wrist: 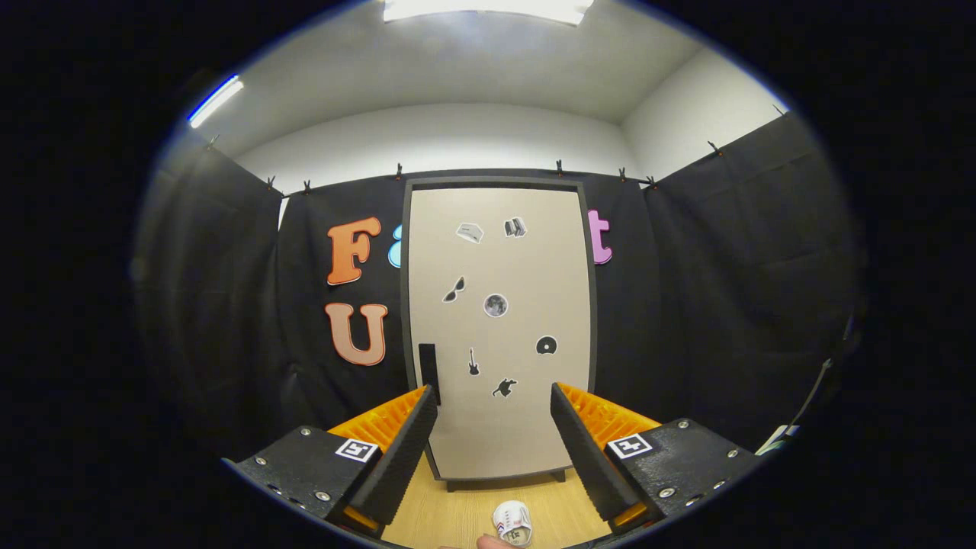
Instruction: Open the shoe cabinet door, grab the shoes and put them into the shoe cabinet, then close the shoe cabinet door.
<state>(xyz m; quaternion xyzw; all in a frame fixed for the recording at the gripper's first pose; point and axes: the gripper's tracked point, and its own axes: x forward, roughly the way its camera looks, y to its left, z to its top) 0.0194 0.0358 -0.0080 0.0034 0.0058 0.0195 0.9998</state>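
The shoe cabinet (499, 335) stands upright against the booth's black wall, straight ahead of my gripper. Its beige door is closed and carries several small stickers. A dark vertical handle (428, 370) sits on the door's left edge, just above my left fingertip. My gripper (494, 398) is open, with a wide gap and nothing between its fingers, still some way short of the cabinet. A small white shoe (512, 523) with red markings lies on the wooden floor between the fingers, close below the camera.
Black cloth walls (724, 305) close in the booth on the left, back and right. The wooden floor (473, 503) runs from the shoe to the cabinet's short feet. White cables (801, 419) hang at the right wall.
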